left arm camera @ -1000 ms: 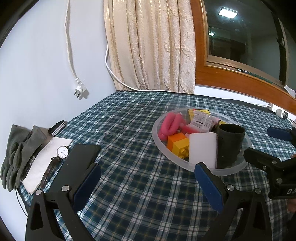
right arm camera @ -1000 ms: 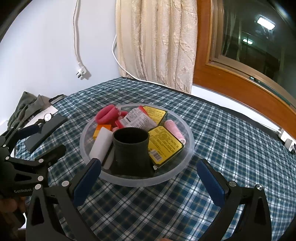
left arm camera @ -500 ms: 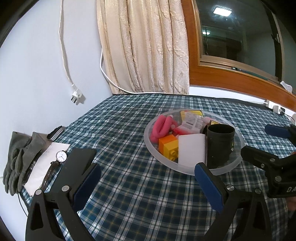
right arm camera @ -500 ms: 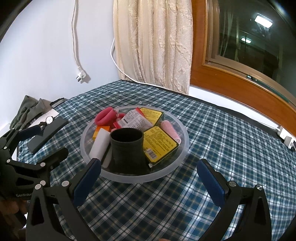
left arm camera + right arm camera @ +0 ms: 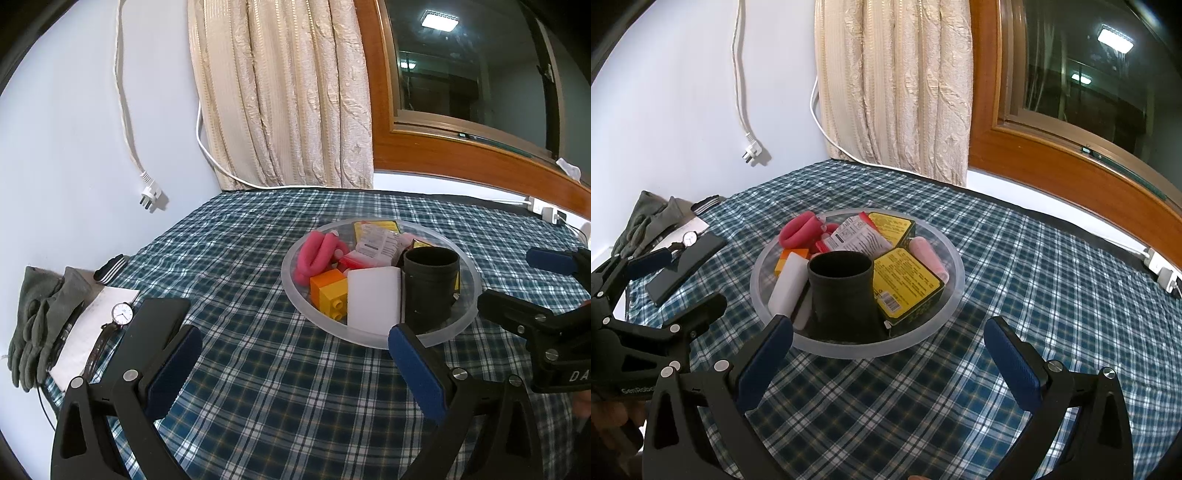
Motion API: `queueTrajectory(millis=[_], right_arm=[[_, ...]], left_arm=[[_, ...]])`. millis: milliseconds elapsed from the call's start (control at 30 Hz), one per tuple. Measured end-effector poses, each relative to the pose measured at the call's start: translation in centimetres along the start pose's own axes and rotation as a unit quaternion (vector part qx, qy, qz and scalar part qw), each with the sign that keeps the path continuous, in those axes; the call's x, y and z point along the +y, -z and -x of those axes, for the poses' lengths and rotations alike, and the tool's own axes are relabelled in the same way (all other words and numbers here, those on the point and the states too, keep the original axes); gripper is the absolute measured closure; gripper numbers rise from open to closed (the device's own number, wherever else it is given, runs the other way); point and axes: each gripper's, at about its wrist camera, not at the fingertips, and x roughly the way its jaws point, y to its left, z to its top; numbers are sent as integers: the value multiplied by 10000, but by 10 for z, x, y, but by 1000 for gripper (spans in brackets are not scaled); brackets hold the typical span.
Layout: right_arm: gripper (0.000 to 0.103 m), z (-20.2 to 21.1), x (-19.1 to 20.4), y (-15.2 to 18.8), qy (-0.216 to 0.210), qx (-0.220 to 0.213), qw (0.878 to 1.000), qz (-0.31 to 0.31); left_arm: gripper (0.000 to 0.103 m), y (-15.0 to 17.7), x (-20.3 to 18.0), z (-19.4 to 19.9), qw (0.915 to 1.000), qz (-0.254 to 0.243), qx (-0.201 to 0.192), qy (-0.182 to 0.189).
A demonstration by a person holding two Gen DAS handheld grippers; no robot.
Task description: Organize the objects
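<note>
- A clear round bowl [image 5: 955, 295] sits on the plaid-covered surface [image 5: 1015, 266], piled with small things.
- Inside it a black cup [image 5: 840, 291] stands upright at the near edge, with a white block [image 5: 788, 288] leaning against its left side and a yellow packet [image 5: 905, 282] touching its right.
- Farther back in the bowl lie a pink roller [image 5: 319, 254], an orange-and-yellow toy brick [image 5: 330, 291] and a printed sachet [image 5: 858, 238].
- The right hand-held gripper [image 5: 886, 360] hovers just in front of the bowl, its blue pads spread wide and holding nothing; the black cup is straight ahead between them.
- The left hand-held gripper [image 5: 293, 373] is also wide open and empty, near the bowl's left side; the bowl lies ahead and to its right.
- Off to the left edge of the surface are a wristwatch [image 5: 120, 315], grey gloves [image 5: 37, 321] and a dark flat phone-like slab [image 5: 687, 266].
</note>
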Motion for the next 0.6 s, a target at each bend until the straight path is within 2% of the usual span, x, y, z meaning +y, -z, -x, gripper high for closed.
queueTrajectory(millis=[300, 500, 600], right_arm=[[0, 0, 0, 1, 11, 1, 10000, 44], [0, 4, 7, 0, 21, -234, 9995, 194], [0, 4, 6, 0, -55, -219, 9996, 148]], left_arm=[[1, 1, -1, 0, 10000, 11, 2, -1], [1, 2, 1, 0, 10000, 53, 16, 8], [1, 3, 5, -2, 10000, 94, 29, -10]])
